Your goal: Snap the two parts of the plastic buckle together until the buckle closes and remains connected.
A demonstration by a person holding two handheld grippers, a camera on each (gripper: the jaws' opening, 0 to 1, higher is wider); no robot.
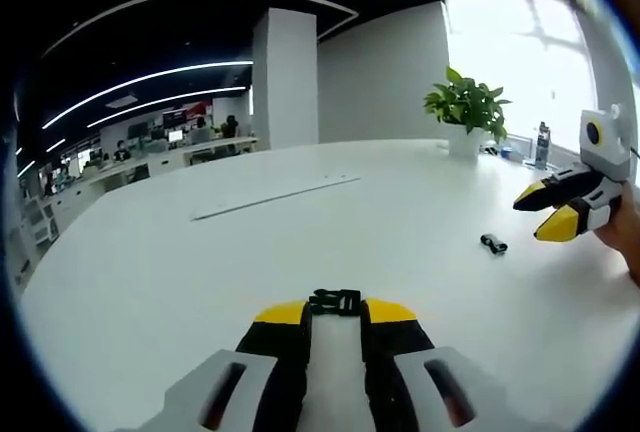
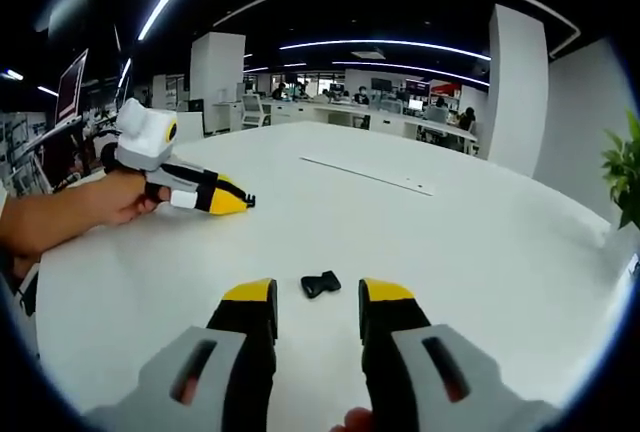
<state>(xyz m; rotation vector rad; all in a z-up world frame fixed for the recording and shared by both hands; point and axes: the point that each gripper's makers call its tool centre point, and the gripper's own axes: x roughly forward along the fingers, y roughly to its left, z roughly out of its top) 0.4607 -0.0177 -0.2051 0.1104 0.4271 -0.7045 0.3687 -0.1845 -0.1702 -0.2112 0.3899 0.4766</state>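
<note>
We are in a large open-plan office. We work at a wide white table (image 1: 300,222); behind it we see rows of desks (image 2: 400,117) with monitors and seated people, a square white pillar (image 1: 285,77), long curved strip lights (image 2: 390,44) on a dark ceiling, a bright window (image 1: 520,52), and a potted plant (image 1: 467,107) beside a bottle (image 1: 542,144).

We count two grippers: the left gripper (image 1: 335,314) at the bottom of its own view, and the right gripper (image 2: 314,295) likewise. We count two black buckle parts: one buckle half (image 1: 335,301) at lower centre, another buckle half (image 2: 320,284) mid-frame. We count one potted plant (image 1: 467,109), upper right; one bottle (image 1: 542,145) beside it.
</note>
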